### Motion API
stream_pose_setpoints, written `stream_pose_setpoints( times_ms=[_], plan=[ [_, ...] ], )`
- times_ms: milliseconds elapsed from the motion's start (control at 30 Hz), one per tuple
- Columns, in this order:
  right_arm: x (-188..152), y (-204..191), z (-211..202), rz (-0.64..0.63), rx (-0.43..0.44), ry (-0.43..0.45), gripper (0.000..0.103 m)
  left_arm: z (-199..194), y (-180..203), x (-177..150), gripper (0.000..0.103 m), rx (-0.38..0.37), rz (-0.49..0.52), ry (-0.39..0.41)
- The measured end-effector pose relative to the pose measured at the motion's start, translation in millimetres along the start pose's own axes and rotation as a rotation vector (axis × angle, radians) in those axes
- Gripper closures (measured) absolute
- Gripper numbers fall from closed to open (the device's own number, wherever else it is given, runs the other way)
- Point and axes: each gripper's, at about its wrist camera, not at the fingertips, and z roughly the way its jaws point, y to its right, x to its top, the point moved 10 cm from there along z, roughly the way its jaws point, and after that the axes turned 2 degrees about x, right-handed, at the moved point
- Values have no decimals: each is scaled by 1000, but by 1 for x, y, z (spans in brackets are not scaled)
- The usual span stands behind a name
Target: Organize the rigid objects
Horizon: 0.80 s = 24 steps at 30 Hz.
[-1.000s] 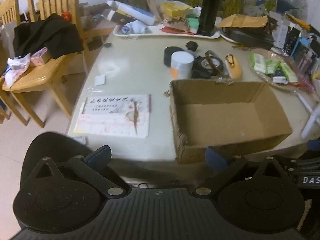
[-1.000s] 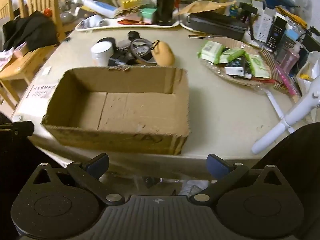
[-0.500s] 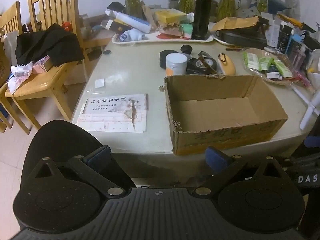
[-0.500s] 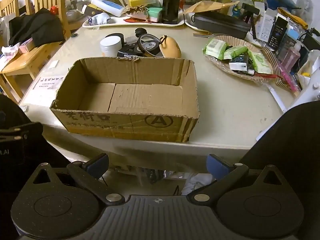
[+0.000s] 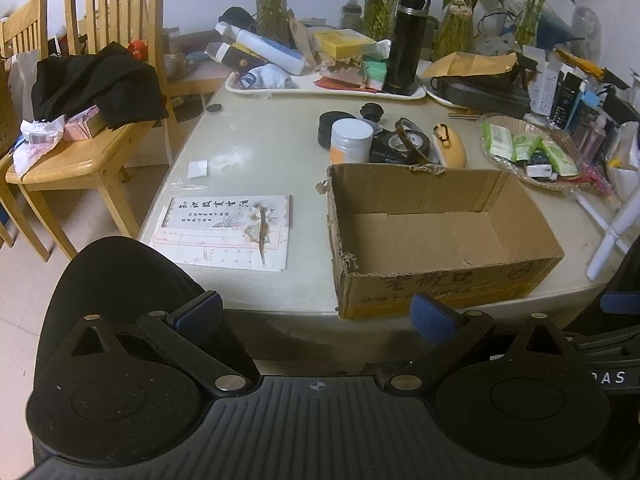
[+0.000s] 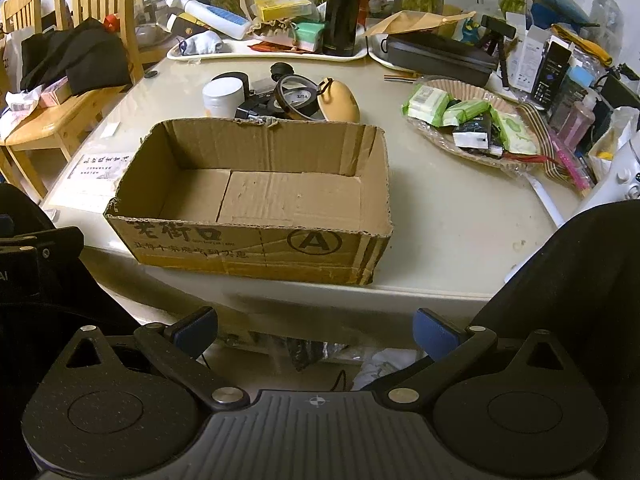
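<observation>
Cardboard box empty on table, jaws apart.

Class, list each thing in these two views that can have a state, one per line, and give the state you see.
cardboard box: open-topped, empty, upright on the table
left gripper: open, holding nothing
right gripper: open, holding nothing
white jar: upright, lid on
black flask: upright, capped
tape roll: resting among the items behind the box
wooden chair: draped with dark clothing
</observation>
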Motion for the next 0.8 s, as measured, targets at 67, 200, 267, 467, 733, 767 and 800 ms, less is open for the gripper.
stream_pose_setpoints(
  times_ms=[67,200,267,467,733,767,800],
  plan=[
    [0,-1,1,-2,2,0,0,0,0,0,1,3,2,0],
    [-1,0,4,-1,5,-4,0,2,1,0,1,1,0,0],
    [-1,0,6,2,12,-7,0,2,0,1,1,-10,-11,6],
    [-2,0,13,5,23,-17,0,9,4,-3,1,-27,-5,-14],
    [3,3,16,41,62,-21,0,20,7,-11,1,33,67,-61],
    [3,4,18,48,70,-27,0,21,7,-12,1,40,74,-68],
    [4,5,18,57,78,-33,0,23,7,-13,1,46,82,-78]
  ],
)
